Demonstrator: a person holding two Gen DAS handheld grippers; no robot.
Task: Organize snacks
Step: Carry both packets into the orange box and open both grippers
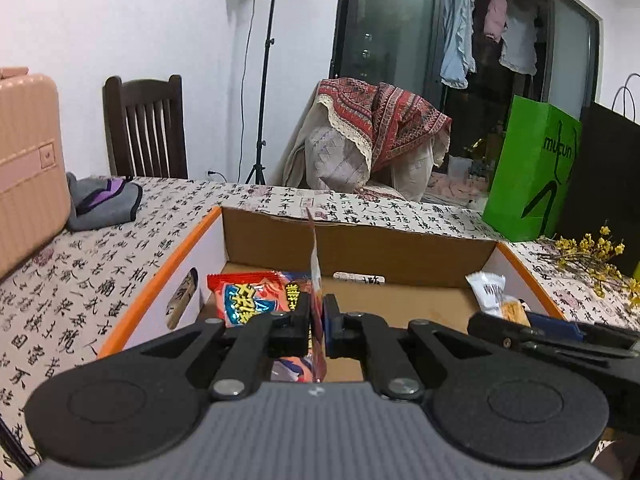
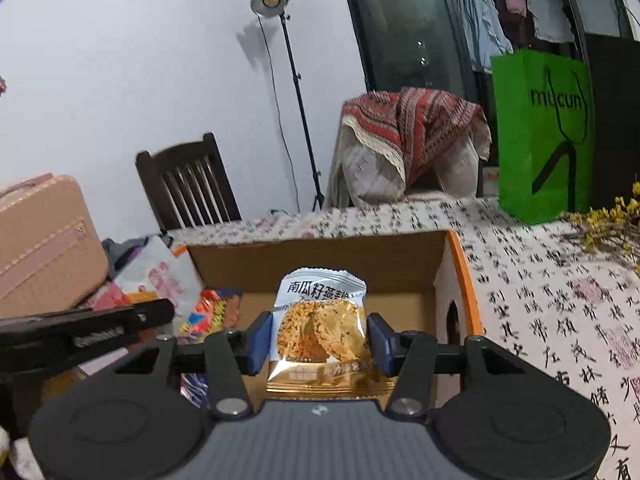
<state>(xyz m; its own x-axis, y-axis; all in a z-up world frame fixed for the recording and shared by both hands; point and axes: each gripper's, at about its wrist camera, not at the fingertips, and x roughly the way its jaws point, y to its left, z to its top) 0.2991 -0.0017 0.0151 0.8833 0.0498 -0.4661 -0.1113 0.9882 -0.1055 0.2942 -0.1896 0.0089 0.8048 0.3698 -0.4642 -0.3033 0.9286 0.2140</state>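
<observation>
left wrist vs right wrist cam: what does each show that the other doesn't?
Left wrist only: the left gripper shut on a thin red snack bag held edge-on, and a second red packet lying in the box.

Right wrist only: the front of the oat crisp packet between the right gripper pads.

Both: the cardboard box, green bag, chair, pink suitcase.

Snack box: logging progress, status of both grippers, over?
Left gripper shut on red snack packet. Right gripper shut on oat cracker packet. Both over cardboard box. Nothing blocking.
</observation>
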